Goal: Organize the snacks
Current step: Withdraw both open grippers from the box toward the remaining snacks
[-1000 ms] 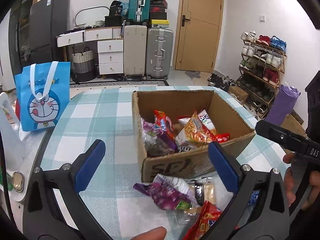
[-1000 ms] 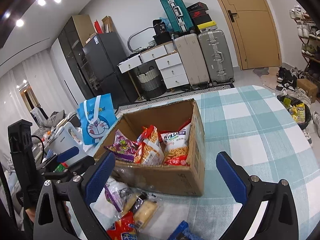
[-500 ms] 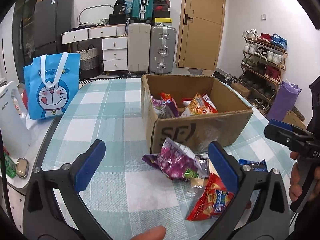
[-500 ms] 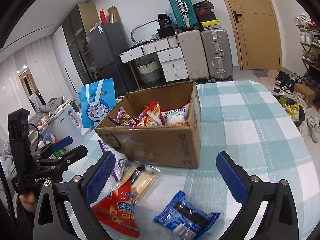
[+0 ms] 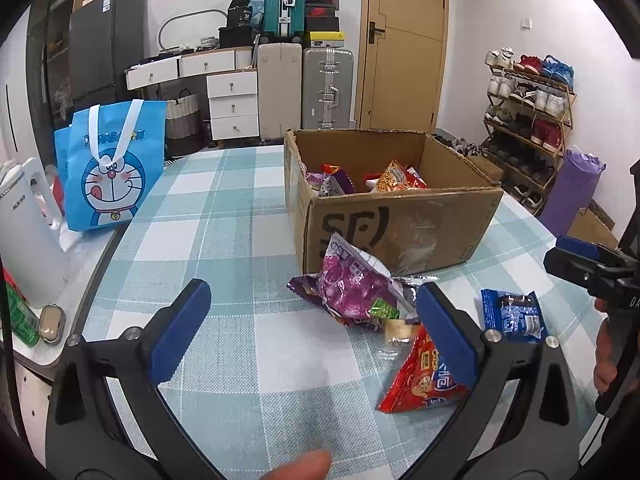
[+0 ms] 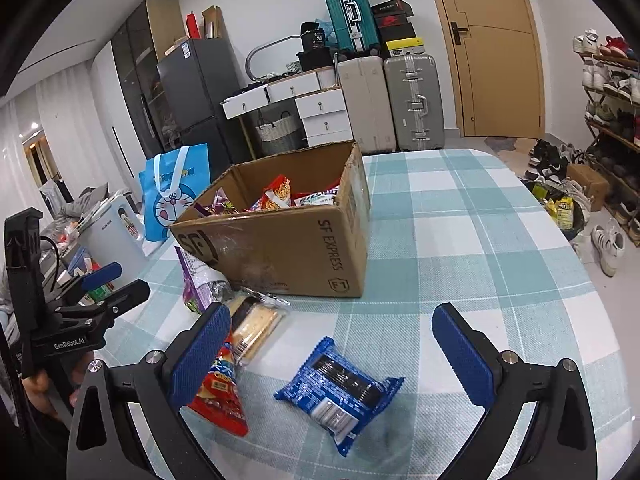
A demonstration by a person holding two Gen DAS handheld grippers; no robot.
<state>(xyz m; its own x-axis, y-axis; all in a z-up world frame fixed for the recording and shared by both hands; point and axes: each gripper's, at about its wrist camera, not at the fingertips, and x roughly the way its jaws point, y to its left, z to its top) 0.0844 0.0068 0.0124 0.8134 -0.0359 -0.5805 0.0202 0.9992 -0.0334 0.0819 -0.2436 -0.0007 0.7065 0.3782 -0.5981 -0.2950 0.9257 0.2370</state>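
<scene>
— Cardboard first: the open brown cardboard box (image 6: pixel 280 236) sits mid-table on the teal-and-white checked tablecloth (image 6: pixel 460 232), already partly filled with snack packs. Where are we in the job?

— I judge we're between picks. My right gripper (image 6: pixel 326 356) hangs with its blue pads wide apart, empty, over the blue crinkled foil biscuit packet (image 6: pixel 336 392) near the table's front edge. My left gripper (image 5: pixel 312 332) is spread as well, holding nothing.

— What's left out?

— That blue packet, a red chip bag (image 6: pixel 218 396), a clear-wrapped pack of pale wafers (image 6: pixel 256 326) and a purple foil bag (image 5: pixel 352 284) leaning against the box's front wall.

— Next?

— I'd lower the right gripper, straddle the blue packet across its narrow width, and squeeze gently; foil slips and the biscuits crush.
</scene>
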